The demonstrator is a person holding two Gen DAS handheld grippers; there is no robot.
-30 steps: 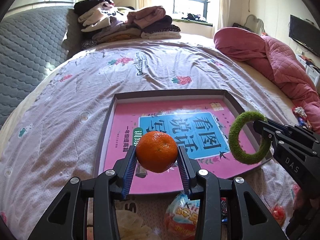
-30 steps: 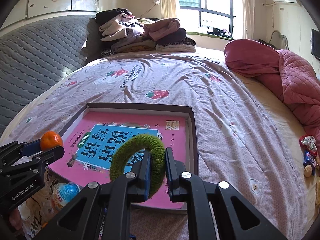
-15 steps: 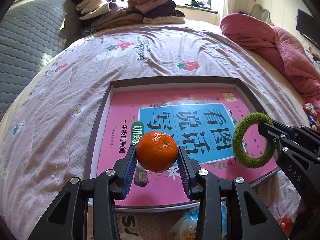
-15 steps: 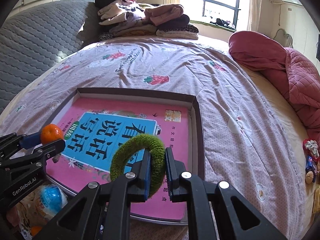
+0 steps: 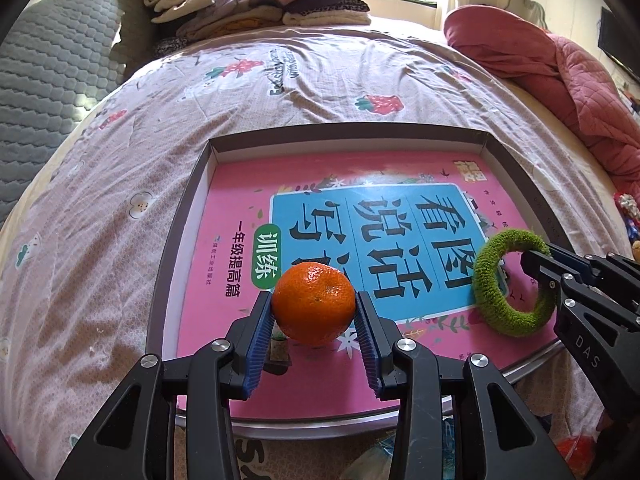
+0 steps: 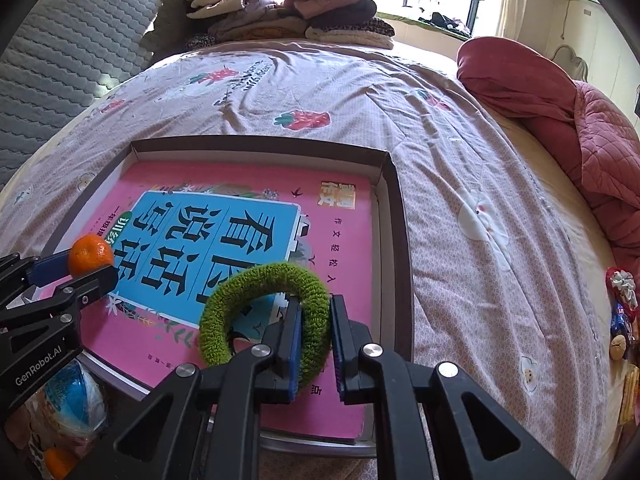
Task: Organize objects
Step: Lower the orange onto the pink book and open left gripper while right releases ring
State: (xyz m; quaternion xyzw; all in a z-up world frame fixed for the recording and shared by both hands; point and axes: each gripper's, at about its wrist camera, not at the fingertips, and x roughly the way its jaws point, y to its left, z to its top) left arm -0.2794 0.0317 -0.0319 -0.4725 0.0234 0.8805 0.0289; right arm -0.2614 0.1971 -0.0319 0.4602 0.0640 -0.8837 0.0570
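My left gripper (image 5: 315, 312) is shut on an orange mandarin (image 5: 315, 303), held over the near left part of a shallow dark tray (image 5: 188, 204). A pink book with a blue panel (image 5: 360, 224) lies flat in that tray. My right gripper (image 6: 316, 328) is shut on a fuzzy green ring (image 6: 256, 308), pinching its right side above the book's near right part. In the left wrist view the green ring (image 5: 492, 300) and the right gripper (image 5: 540, 268) show at the right. In the right wrist view the mandarin (image 6: 90, 254) and the left gripper (image 6: 80, 268) show at the left.
The tray rests on a bed with a pale strawberry-print cover (image 5: 320, 76). Folded clothes (image 5: 260, 4) are piled at the far end and a red quilt (image 5: 560, 76) lies at the right. Snack packets (image 6: 68, 400) sit near the tray's front edge; small toys (image 6: 620, 312) lie far right.
Both grippers have sunk and moved forward over the tray, each keeping its hold. The book now fills more of both views.
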